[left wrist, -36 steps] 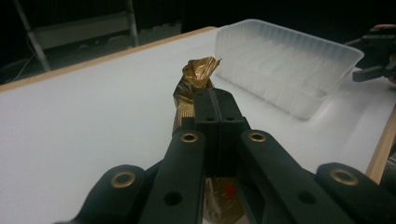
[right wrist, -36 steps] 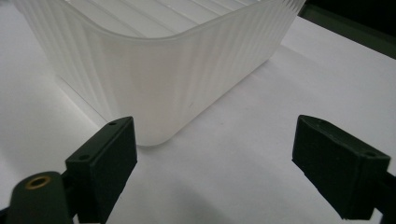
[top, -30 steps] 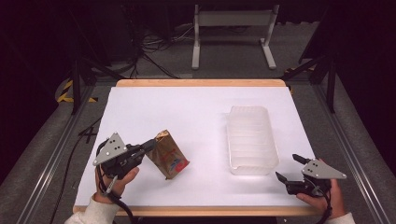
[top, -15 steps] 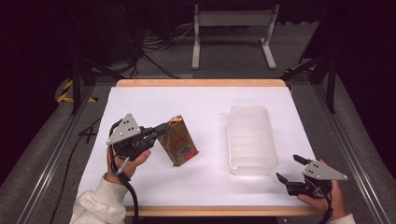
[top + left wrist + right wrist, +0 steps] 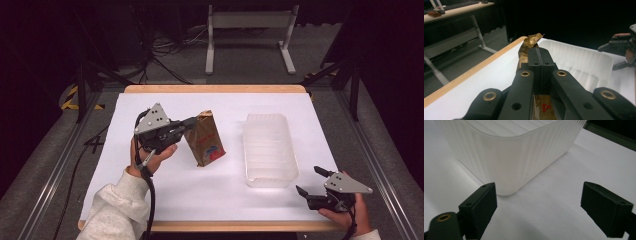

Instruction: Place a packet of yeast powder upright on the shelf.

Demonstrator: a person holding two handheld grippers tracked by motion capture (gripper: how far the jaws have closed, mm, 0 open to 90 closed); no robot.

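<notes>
- Lifted and carried since the earlier pictures, the brown paper bag [image 5: 205,139] has gone from low near the table's left front, tilted, to a spot farther back and nearer the middle, standing more upright with its crumpled top up.
- That bag sits left of the translucent plastic tub [image 5: 270,149], apart from it; whether its base touches the white sheet cannot be told from the high view.
- Clenched on the bag's upper left edge, the left gripper [image 5: 189,123] has travelled up and toward the centre with it; in the left gripper view the jaws are pressed together on the gold-brown paper, whose crinkled top [image 5: 534,40] pokes out beyond them.
- By contrast, the right gripper [image 5: 310,182] has stayed at the table's right front corner, released, jaws spread wide and gripping nothing.
- Seen from the right gripper view, the tub's ribbed rounded corner [image 5: 509,162] stands just beyond the parted jaws, not touching them.
- Under everything lies a white sheet [image 5: 165,195] covering a wooden-edged table [image 5: 210,89].
- Around the table, the floor is grey, with dark cables behind and a pale metal stand [image 5: 250,30] at the back; yellow-and-black tape [image 5: 75,97] marks the floor at left.
</notes>
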